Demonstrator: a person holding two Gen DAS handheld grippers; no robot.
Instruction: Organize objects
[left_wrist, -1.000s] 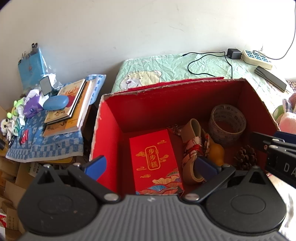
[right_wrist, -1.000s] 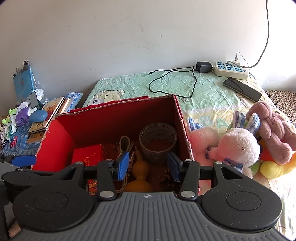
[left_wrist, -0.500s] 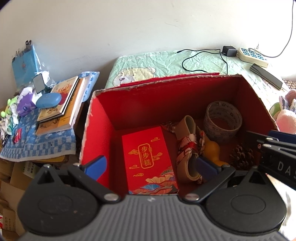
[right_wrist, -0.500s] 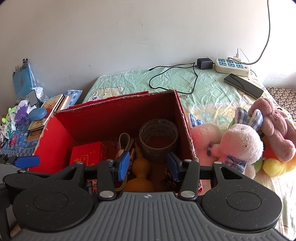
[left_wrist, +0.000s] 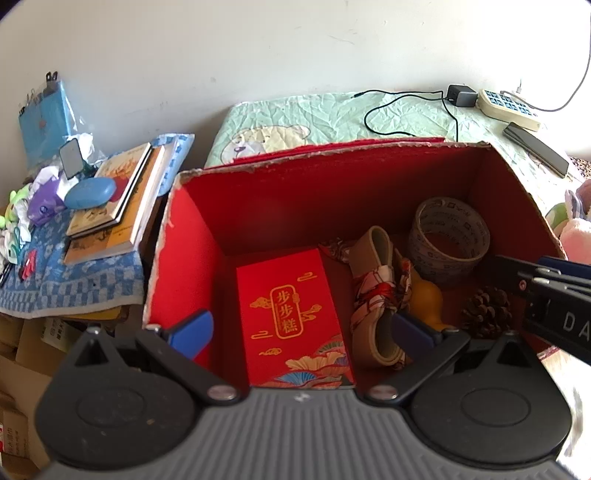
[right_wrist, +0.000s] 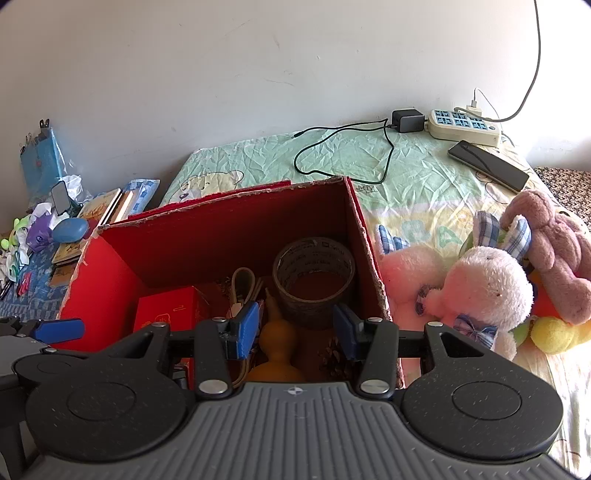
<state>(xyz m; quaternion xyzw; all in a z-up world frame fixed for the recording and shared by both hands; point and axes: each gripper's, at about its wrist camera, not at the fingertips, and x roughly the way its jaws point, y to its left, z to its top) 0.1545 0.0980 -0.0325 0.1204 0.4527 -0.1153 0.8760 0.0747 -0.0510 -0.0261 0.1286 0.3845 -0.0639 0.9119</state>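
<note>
At far left, a blue checked cloth (left_wrist: 74, 280) carries a stack of books (left_wrist: 118, 206), a blue case (left_wrist: 89, 192) on top of them and small toys cut off by the frame edge.

Right of it the open red box (left_wrist: 184, 266) sits on the bed (right_wrist: 417, 173). Inside, from left to right: a red packet (left_wrist: 291, 317) lying flat, its long axis running from the near wall toward the far wall, near end hidden behind the left gripper (left_wrist: 303, 334); a tan loop with a patterned scarf (left_wrist: 380, 291), lying along the same line; a yellow gourd (left_wrist: 426, 295), neck toward the far wall and partly masked by a pad; a tape roll (left_wrist: 448, 236) resting on its flat side, opening upward; and a pine cone (left_wrist: 485, 312) near the right wall.

The left gripper's jaws stand wide apart, empty, above the packet. The right gripper (right_wrist: 295, 330) is also spread with nothing between its pads, over the gourd; its body hides the gourd's base.

Right of the box lie plush toys (right_wrist: 487, 284), a phone (right_wrist: 487, 166), a power strip (right_wrist: 465, 127) and a black cable (right_wrist: 343, 155).
</note>
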